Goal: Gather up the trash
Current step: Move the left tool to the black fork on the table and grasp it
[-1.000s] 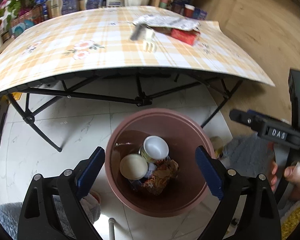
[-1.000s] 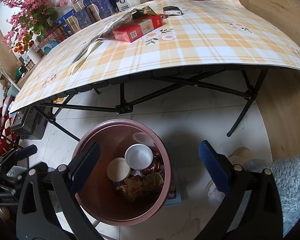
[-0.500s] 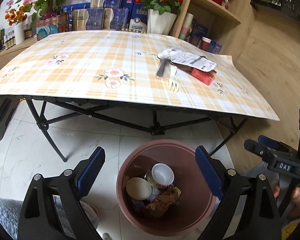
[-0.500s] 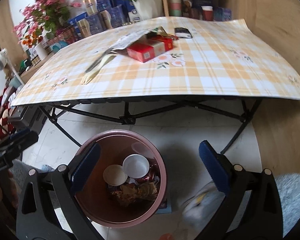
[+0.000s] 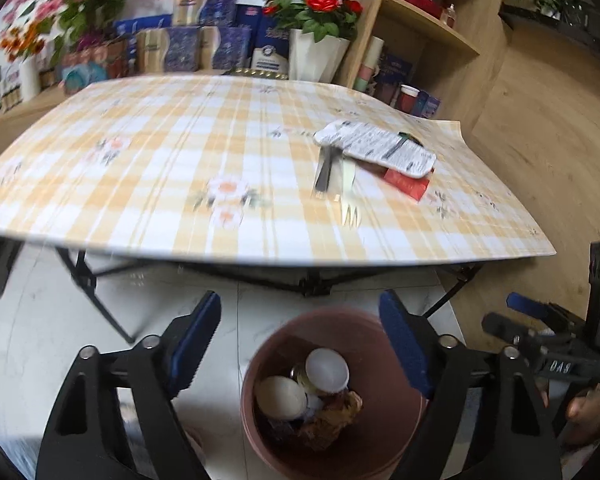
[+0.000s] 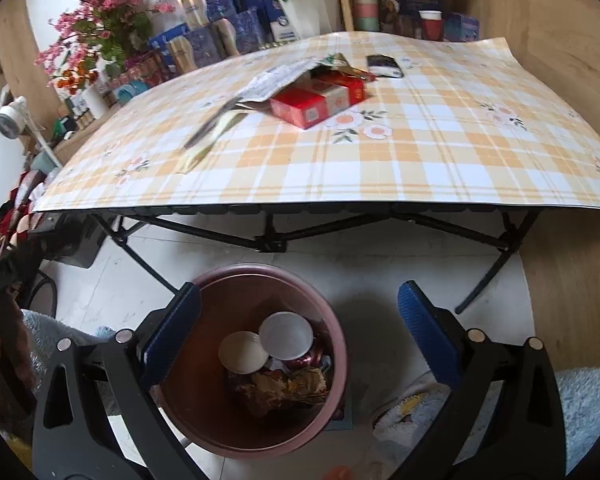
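Bin [image 6: 256, 364] on floor below table [image 6: 440, 160] edge, holding two cups [image 6: 286, 336] and crumpled wrappers [image 6: 288, 388]. Left gripper [image 5: 300, 344] released above bin, jaws just narrowed, nothing between. Right gripper [image 6: 298, 334] also spread wide, empty, over bin. Left on table: red box [image 6: 318, 102], printed packet [image 5: 376, 148] atop it, fork [image 5: 350, 204] and dark utensil [image 5: 324, 172] beside, small dark wrapper [image 6: 385, 66] behind.

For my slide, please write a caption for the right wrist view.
Open right hand-held gripper above the bin; red box on table.
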